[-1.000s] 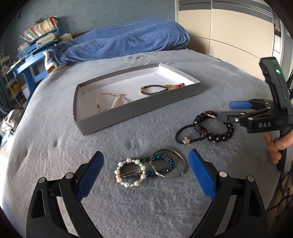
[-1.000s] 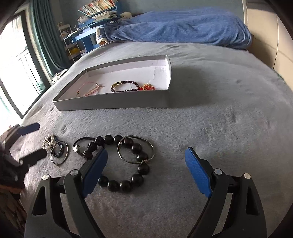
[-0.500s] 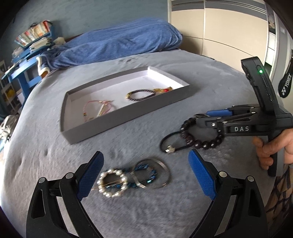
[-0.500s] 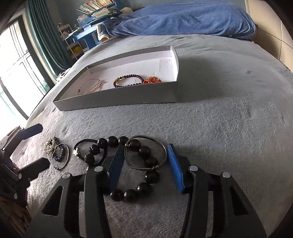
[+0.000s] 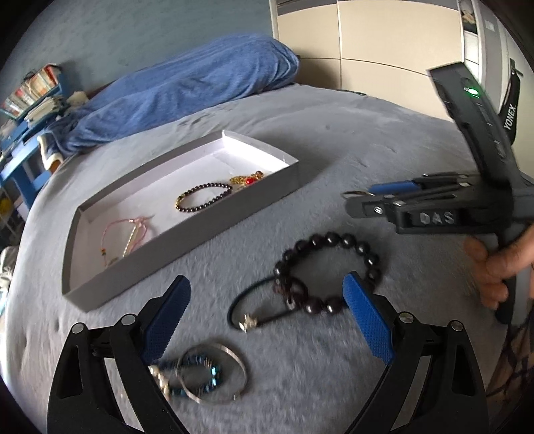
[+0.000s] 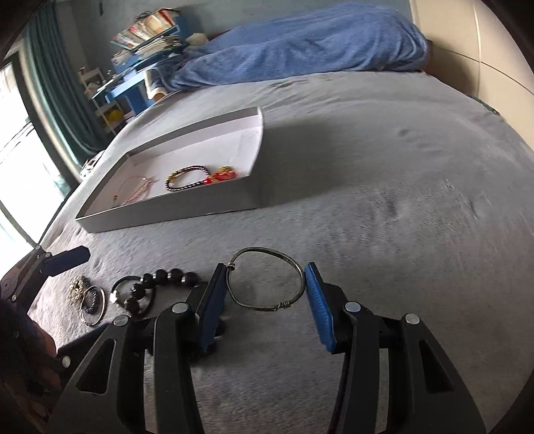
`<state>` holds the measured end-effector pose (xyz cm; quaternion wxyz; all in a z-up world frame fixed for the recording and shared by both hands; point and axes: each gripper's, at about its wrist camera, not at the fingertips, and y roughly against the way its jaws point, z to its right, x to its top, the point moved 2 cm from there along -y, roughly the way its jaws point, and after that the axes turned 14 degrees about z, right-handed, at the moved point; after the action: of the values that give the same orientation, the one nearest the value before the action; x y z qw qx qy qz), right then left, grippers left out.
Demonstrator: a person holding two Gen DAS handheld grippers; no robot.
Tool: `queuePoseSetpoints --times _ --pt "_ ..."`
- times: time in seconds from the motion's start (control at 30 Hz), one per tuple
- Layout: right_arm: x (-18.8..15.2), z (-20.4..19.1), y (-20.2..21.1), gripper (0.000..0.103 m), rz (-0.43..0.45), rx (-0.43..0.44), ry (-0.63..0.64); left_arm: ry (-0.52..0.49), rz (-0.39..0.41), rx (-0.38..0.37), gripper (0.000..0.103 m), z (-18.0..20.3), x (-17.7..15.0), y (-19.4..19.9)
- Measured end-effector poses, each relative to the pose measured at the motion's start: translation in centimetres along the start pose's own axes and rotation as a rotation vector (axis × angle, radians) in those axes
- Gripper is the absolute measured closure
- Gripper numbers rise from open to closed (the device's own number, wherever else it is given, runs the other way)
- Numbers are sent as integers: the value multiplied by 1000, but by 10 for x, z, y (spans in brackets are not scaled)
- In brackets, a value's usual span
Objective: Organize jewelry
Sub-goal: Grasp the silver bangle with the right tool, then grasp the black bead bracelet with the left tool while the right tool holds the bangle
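Dull metal bangle (image 6: 267, 278), glossy dark beads (image 5: 328, 272), fuzzy grey blanket (image 6: 383, 207).

Blue duvet (image 5: 187, 90) heaped on grey bedspread (image 6: 383, 160); books on blue shelf (image 6: 147, 30)

bed (image 5: 333, 140) | grey tray (image 5: 187, 240); bead bracelet (image 5: 330, 263); blue blanket (image 5: 187, 96)

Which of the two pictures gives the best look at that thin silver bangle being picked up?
The right wrist view: the silver bangle fills the middle, its whole ring clamped between the right gripper pads. The left wrist view shows only a sliver of it poking out beside that gripper.
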<state>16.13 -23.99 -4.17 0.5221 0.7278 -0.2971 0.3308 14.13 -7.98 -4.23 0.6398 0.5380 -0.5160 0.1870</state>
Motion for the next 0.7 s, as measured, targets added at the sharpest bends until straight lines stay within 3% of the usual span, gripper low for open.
queuePoseSetpoints --times 0.13,0.33,0.43,0.53,0.6,0.7 --pt "0 2 -3 55 -3 -14 -6 5 -7 -3 15 -3 8 -16" --pt "1 9 -4 55 0 -27 -34 -69 -69 -47 25 10 11 -44" --pt "3 13 -3 55 7 -28 -46 -95 -110 -77 35 19 8 -58" --pt "4 12 -3 55 12 -24 -50 -96 -122 -97 52 23 8 -64" --pt "5 11 -3 55 15 -21 -48 -103 -118 -107 71 25 8 -64" --pt "6 9 -2 56 19 -16 -45 -119 -104 -102 86 28 7 -60"
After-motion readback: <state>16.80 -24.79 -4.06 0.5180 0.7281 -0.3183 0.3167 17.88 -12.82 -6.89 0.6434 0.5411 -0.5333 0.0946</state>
